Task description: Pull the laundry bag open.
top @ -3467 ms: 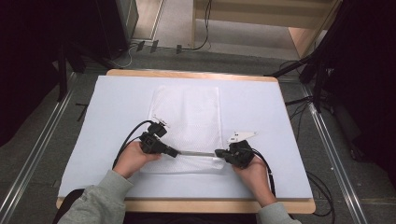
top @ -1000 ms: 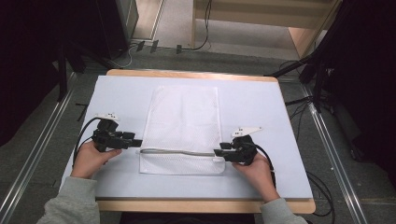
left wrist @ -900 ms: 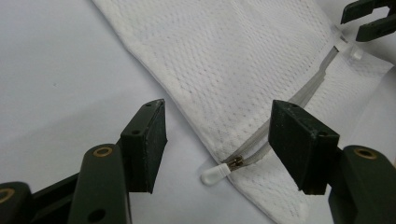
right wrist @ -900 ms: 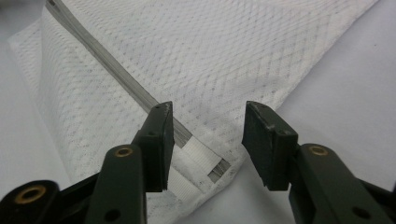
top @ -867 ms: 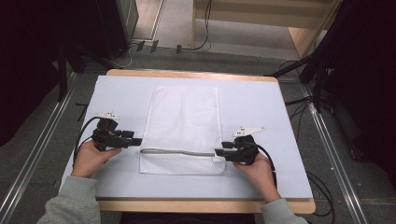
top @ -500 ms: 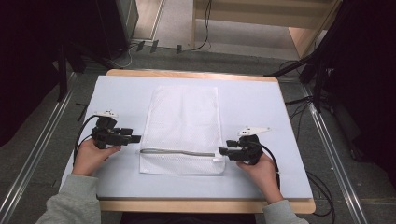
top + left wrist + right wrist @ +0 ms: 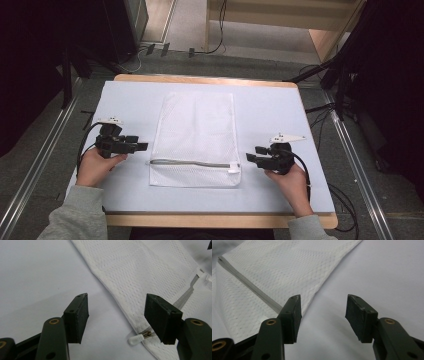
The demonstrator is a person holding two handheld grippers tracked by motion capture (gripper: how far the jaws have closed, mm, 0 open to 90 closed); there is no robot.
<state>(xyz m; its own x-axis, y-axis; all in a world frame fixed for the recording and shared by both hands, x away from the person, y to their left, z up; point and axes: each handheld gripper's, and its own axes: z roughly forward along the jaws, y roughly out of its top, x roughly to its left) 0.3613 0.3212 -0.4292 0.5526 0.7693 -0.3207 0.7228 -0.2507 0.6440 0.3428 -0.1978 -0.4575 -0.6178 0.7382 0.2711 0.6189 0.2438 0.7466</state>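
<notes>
A white mesh bag (image 7: pixel 196 140) lies flat at the counter's (image 7: pixel 270 115) centre, its zipper (image 7: pixel 192 163) shut. The left gripper view alone shows the translucent zipper pull (image 7: pixel 135 339). At 9 o'clock the left hand-held gripper (image 7: pixel 141 146), at 3 o'clock the right hand-held gripper (image 7: pixel 248 158); both gape wide, empty.

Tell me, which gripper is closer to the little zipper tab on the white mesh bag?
Right. The right gripper sits just beside the zipper tab of the mesh bag; the left gripper is across the bag, off its other edge.
</notes>
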